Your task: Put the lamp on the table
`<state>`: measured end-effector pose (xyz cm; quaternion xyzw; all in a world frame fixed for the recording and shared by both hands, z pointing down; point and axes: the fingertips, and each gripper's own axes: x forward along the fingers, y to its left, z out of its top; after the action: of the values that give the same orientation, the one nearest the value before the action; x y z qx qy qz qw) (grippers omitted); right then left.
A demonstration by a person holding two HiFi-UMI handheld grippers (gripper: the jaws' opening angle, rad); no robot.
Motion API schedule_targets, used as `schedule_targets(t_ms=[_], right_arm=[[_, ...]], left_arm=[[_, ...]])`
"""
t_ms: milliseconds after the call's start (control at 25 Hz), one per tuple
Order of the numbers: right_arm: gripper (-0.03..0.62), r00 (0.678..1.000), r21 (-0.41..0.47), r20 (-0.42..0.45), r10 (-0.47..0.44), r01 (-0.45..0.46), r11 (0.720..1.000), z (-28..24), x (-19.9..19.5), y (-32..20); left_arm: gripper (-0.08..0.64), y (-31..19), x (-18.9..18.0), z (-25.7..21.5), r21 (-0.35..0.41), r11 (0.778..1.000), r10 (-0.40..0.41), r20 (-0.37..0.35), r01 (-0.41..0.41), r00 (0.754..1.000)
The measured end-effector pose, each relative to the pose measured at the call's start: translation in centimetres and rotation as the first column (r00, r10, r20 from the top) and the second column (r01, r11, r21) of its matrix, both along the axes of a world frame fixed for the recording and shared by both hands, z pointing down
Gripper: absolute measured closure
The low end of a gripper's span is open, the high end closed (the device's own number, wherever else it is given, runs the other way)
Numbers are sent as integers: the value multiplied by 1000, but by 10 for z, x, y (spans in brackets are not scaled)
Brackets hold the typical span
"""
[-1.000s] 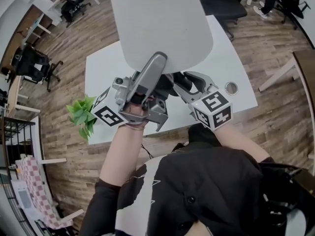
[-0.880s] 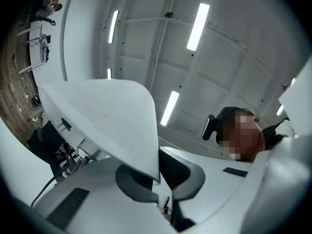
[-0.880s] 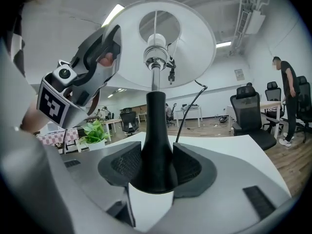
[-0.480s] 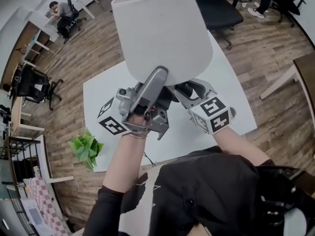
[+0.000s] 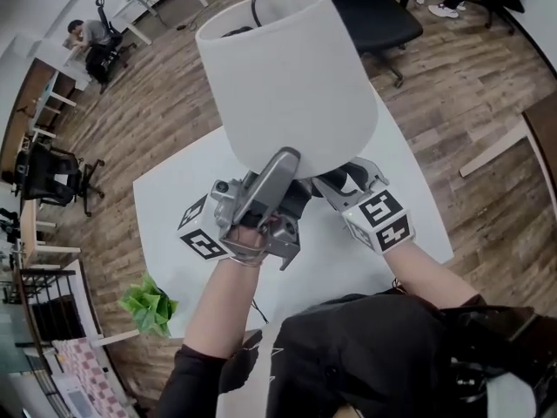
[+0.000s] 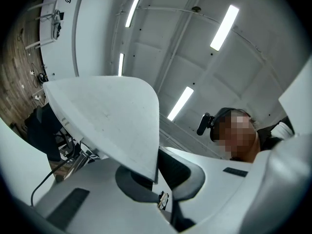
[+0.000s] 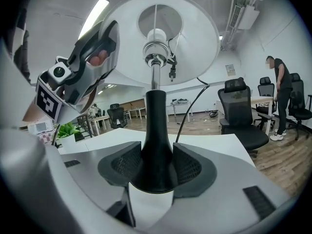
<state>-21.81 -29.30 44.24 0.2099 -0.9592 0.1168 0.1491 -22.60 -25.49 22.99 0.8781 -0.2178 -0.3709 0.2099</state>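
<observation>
The lamp has a wide white shade (image 5: 287, 85) and a black stem (image 7: 156, 130), and it hangs in the air above the white table (image 5: 170, 203). My left gripper (image 5: 265, 203) sits at the shade's lower rim, shut on the thin edge of the shade (image 6: 112, 121). My right gripper (image 5: 344, 181) reaches in under the shade. In the right gripper view its pads (image 7: 192, 167) clamp the flared black stem from both sides. The bulb socket (image 7: 155, 45) and a black cord (image 7: 187, 113) show inside the shade. The lamp's base is hidden.
A green potted plant (image 5: 148, 305) stands off the table's near left corner. A black office chair (image 5: 365, 11) is beyond the table. More desks and a seated person (image 5: 87, 33) are at far left, and a standing person (image 7: 278, 94) at right. The floor is wooden.
Both grippers and the lamp have shifted farther over the table. The shade's top opening now shows, and the plant has slid down and left in the head view.
</observation>
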Motion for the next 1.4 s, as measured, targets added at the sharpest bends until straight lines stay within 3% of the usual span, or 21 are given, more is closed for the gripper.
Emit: schedule_targets(t_ms=[280, 520, 1400], right_arm=[[382, 1000, -11, -9, -5, 4, 1000, 27, -1, -41], [382, 1000, -48, 8, 26, -26, 999, 47, 8, -68], [382, 1000, -124, -4, 23, -23, 992, 77, 7, -73]], left_arm=[[549, -41, 4, 27, -39, 999, 22, 4, -21, 1000], [549, -70, 11, 45, -64, 998, -14, -2, 14, 1000], [549, -91, 4, 74, -103, 993, -57, 4, 57, 998]])
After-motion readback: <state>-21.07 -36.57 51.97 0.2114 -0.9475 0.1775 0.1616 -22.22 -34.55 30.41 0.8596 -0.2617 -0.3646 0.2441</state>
